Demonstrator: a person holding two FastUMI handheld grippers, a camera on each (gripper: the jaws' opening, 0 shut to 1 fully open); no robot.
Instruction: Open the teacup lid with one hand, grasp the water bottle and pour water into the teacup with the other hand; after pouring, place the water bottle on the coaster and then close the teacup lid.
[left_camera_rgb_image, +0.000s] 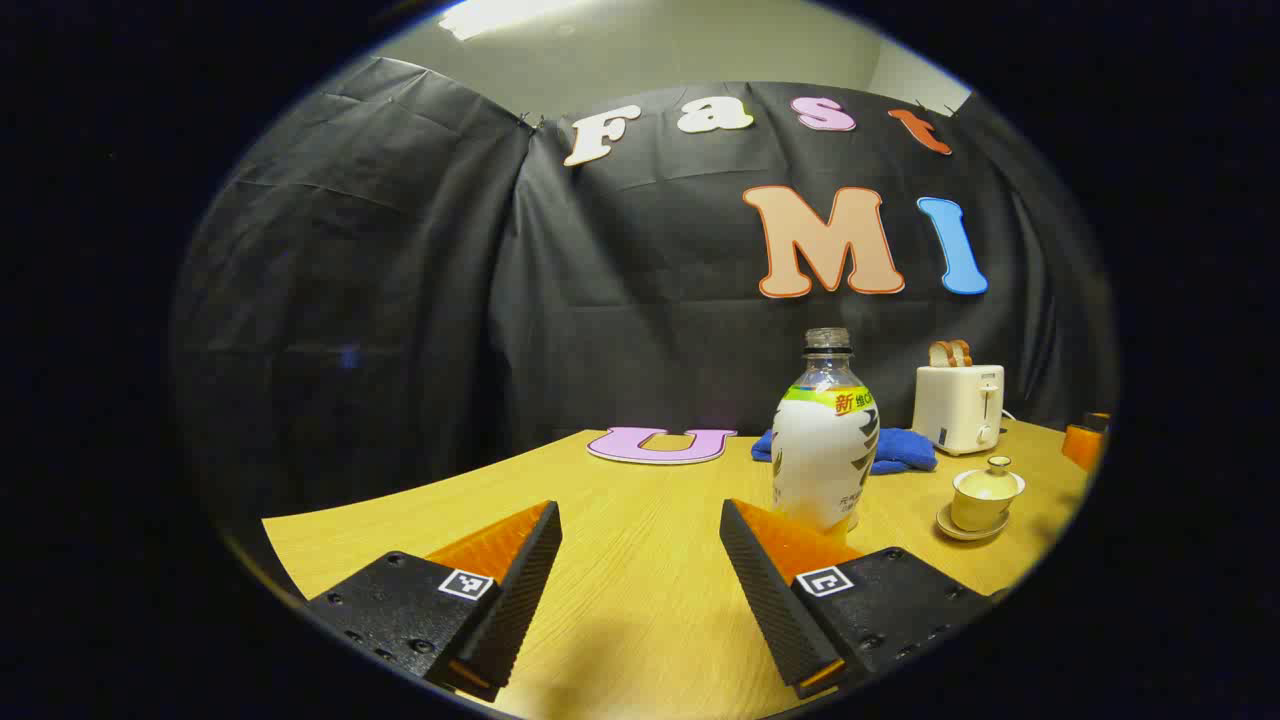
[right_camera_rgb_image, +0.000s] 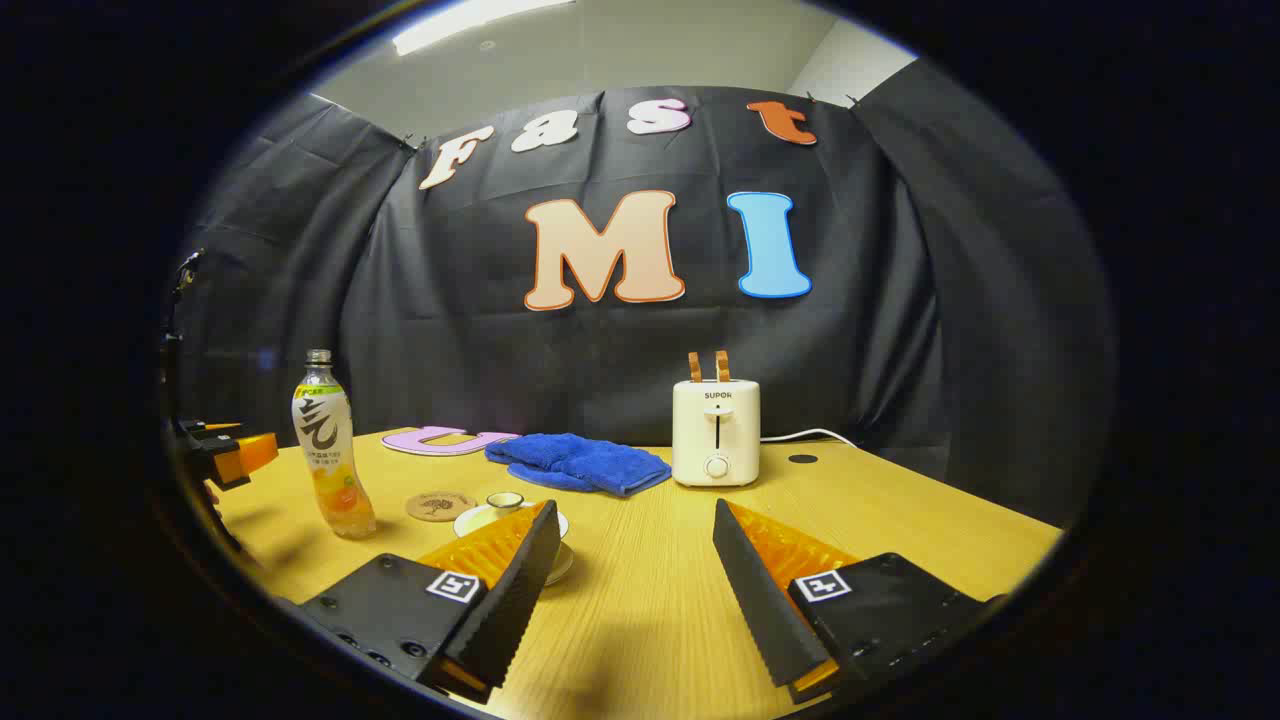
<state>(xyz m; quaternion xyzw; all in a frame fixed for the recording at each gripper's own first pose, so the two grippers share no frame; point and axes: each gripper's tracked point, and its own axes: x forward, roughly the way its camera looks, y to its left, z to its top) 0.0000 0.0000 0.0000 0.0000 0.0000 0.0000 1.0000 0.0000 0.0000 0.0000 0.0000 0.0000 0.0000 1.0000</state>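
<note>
Nearest the lens in the left gripper view, the left gripper (left_camera_rgb_image: 640, 590) has its two fingers spread wide over bare wood, holding nothing. Just beyond its right finger stands the clear plastic water bottle with a white and green label (left_camera_rgb_image: 826, 440), uncapped and upright on the light wooden table (left_camera_rgb_image: 640, 500); the bottle sits ahead and off to the right of the gap, not between the fingers. Farther right rests the small cream ceramic teacup with its knobbed lid (left_camera_rgb_image: 986, 492) on a saucer, lid on.

In the right gripper view, the right gripper (right_camera_rgb_image: 632, 585) is likewise spread and empty, low over the table. The teacup (right_camera_rgb_image: 505, 503) peeks out just behind its left finger, with the round brown cork coaster (right_camera_rgb_image: 439, 505) beside it and the bottle (right_camera_rgb_image: 330, 450) farther left. At the far left edge of that view the other gripper shows.

Judging by this, the task is at its very start: both tools are in approach, nothing grasped. Next, the right one likely needs to swing left and down so its fingers straddle the lid's knob, while the left shifts right to bracket the bottle's body.

Behind stand a white toaster (right_camera_rgb_image: 715, 432) and a folded blue towel (right_camera_rgb_image: 580, 462).
</note>
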